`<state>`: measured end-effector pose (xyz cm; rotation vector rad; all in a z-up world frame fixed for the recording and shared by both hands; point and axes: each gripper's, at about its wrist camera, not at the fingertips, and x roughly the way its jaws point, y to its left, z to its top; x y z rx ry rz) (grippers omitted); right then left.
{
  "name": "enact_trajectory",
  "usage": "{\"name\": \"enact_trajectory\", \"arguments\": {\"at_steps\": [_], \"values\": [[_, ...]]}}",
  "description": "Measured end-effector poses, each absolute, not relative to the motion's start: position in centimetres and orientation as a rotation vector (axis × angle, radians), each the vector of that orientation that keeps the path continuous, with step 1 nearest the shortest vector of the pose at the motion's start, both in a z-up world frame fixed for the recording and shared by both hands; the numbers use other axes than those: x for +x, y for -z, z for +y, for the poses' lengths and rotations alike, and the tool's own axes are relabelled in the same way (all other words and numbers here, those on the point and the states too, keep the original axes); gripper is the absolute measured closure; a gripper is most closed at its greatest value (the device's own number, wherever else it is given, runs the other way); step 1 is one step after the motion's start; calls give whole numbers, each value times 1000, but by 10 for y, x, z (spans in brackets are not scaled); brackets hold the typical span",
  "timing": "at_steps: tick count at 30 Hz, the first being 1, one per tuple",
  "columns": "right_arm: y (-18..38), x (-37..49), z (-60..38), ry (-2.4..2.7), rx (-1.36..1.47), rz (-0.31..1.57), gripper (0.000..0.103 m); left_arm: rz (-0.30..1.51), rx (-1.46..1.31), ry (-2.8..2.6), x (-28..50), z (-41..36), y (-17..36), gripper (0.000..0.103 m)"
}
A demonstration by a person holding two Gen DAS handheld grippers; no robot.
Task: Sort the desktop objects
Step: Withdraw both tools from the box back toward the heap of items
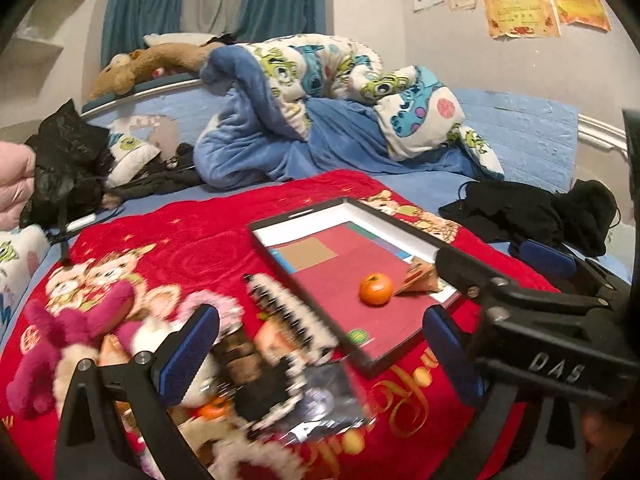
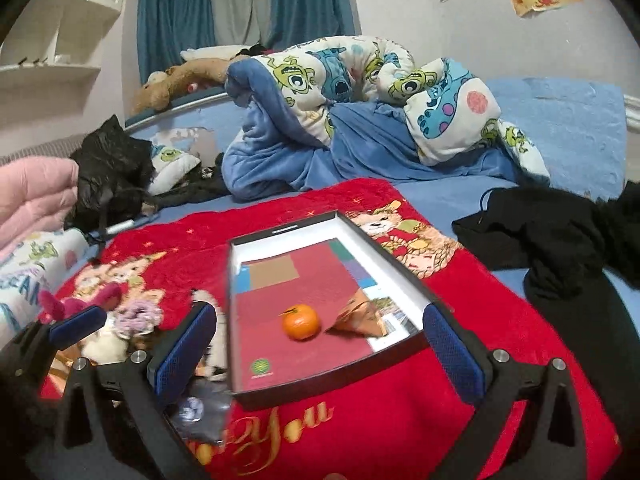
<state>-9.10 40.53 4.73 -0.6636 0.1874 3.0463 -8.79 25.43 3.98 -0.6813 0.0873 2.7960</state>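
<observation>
Left gripper (image 1: pixel 320 354) jaws wide apart, nothing clamped. Right gripper (image 2: pixel 320 354) likewise spread, empty.

Ahead of right jaws, roughly centred in the gap: shallow black-rimmed rectangular cardboard tray (image 2: pixel 240 394), red-lined, lying on red plush blanket with cartoon print and gold lettering (image 2: pixel 380 432). Inside tray: small round orange tangerine (image 2: pixel 301 322), just beside it on right-finger side a folded brown-gold paper packet (image 2: pixel 360 316); touching or not, cannot tell.

From left wrist: same tray (image 1: pixel 372 364) ahead, toward right finger, tangerine (image 1: pixel 375 289) and packet (image 1: pixel 416 280) at its far end. Between left jaws, blurred: black-and-white striped item (image 1: pixel 290 320), dark glossy foil pouch (image 1: pixel 320 408). Outside left finger: magenta plush toy (image 1: pixel 52 340).
</observation>
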Motion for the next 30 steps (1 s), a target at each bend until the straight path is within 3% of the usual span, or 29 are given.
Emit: {"name": "enact_trajectory", "arguments": {"at_steps": [11, 22, 30], "values": [[-64, -46, 340, -3165, -600, 244, 0, -39, -717, -2903, -47, 150, -51, 1], [-72, -19, 275, -3294, -563, 165, 0, 7, -696, -3000, -11, 99, -61, 1], [-56, -22, 268, -3337, -596, 171, 0, 36, -749, -2998, -6, 84, -35, 1]]}}
